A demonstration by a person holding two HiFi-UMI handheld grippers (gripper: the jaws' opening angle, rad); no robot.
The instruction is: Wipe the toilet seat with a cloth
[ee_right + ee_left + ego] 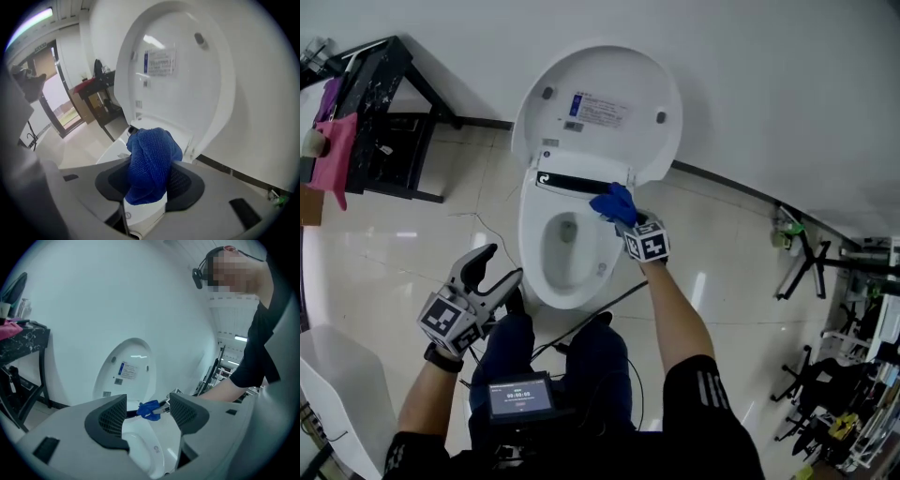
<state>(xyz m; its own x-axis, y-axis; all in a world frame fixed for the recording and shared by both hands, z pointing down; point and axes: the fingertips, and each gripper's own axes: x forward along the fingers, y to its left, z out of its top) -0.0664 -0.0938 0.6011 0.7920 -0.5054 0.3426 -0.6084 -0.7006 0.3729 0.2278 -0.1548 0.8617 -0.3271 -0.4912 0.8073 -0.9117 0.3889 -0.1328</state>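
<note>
A white toilet [546,272] stands against the wall with its lid [600,112] raised. My right gripper [628,222] is shut on a bunched blue cloth [614,202] [150,164] and holds it at the back right of the seat [609,246], by the hinge. The same cloth [149,409] shows between the left gripper's jaws from afar. My left gripper [492,272] hangs open and empty to the left of the bowl's front, above the floor.
A black stand [380,103] with a pink rag [333,155] is at the far left. A cable [600,302] runs across the tiled floor before the toilet. Black equipment stands [811,262] crowd the right wall. My knees [553,356] are just before the bowl.
</note>
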